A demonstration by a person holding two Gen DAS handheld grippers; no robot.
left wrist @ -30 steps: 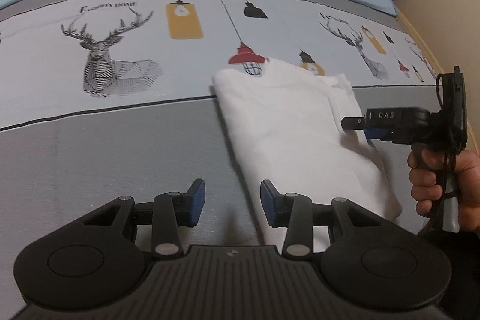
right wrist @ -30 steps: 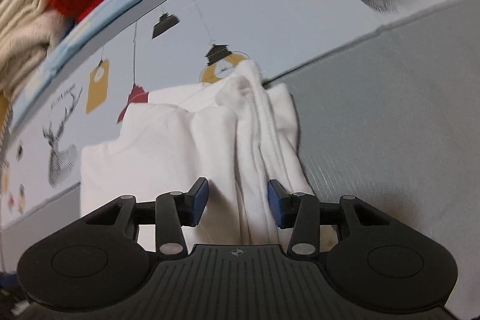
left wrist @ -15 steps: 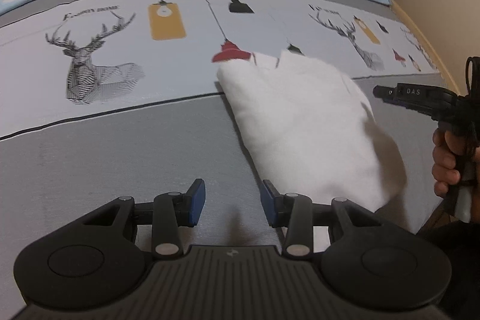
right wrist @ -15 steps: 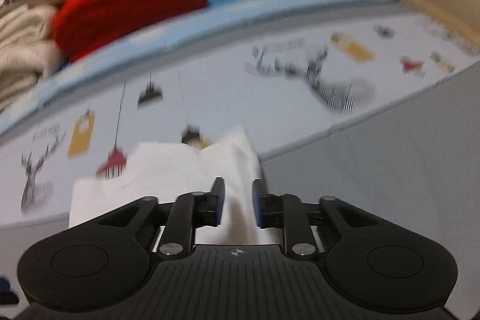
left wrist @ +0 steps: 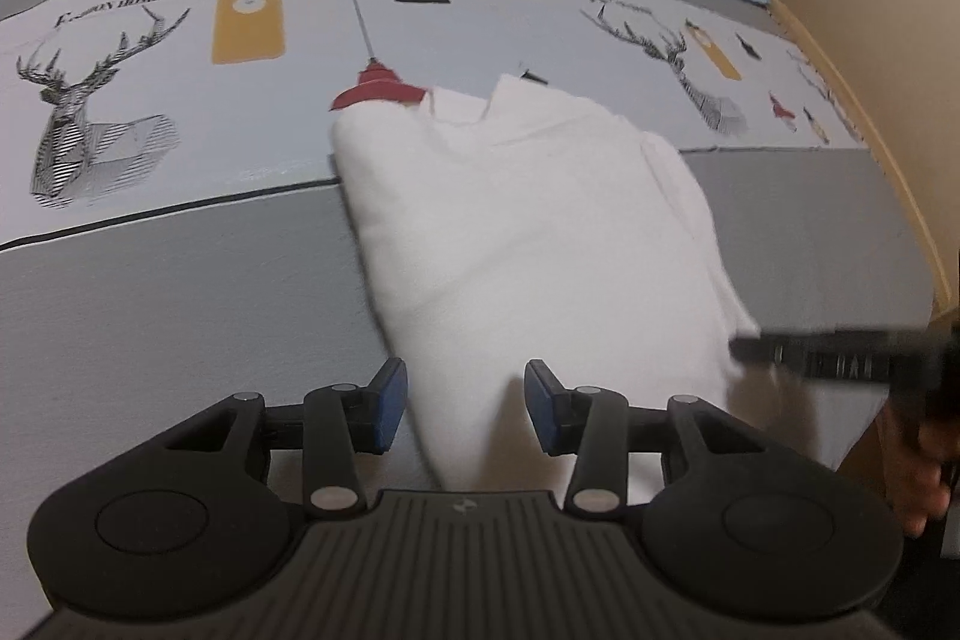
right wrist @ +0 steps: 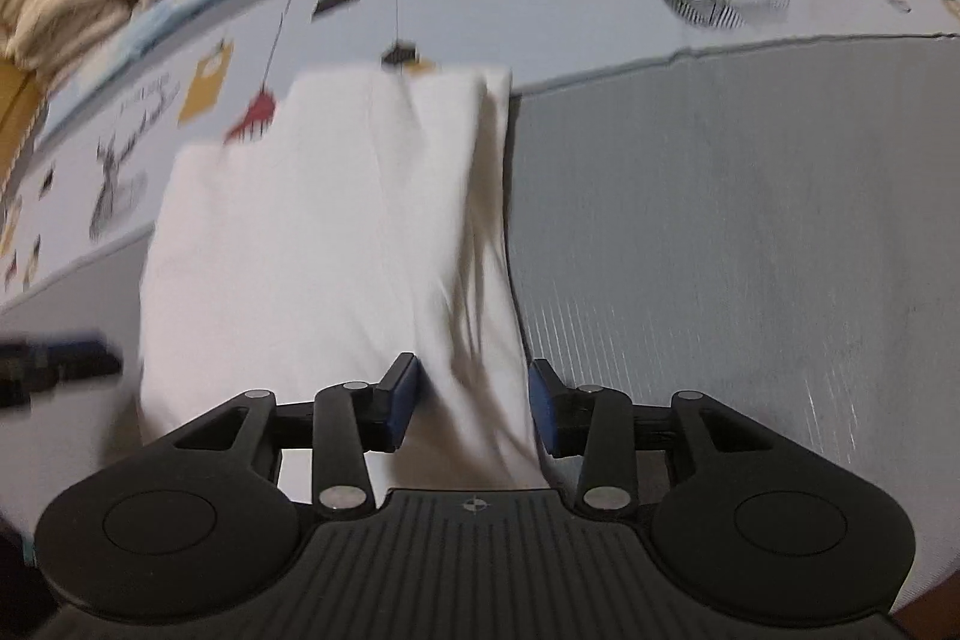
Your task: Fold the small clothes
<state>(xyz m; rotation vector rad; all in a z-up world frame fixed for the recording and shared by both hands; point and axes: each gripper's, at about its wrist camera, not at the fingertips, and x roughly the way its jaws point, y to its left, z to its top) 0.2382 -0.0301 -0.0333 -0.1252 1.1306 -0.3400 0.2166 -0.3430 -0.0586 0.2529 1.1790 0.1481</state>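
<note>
bed cover point(left wrist: 180, 316): printed, grey band | white garment point(left wrist: 528, 232): lies folded lengthwise on it; soft, light, limp; best pinched at near hem corners | left gripper point(left wrist: 465, 412), right gripper point(right wrist: 471, 400): jaws opening, straddling hem, not pinching

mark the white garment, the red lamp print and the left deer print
white garment point(left wrist: 528, 232), left wrist view, middle of folded top layer
red lamp print point(left wrist: 375, 91), left wrist view, red shade
left deer print point(left wrist: 90, 130), left wrist view, neck
</note>
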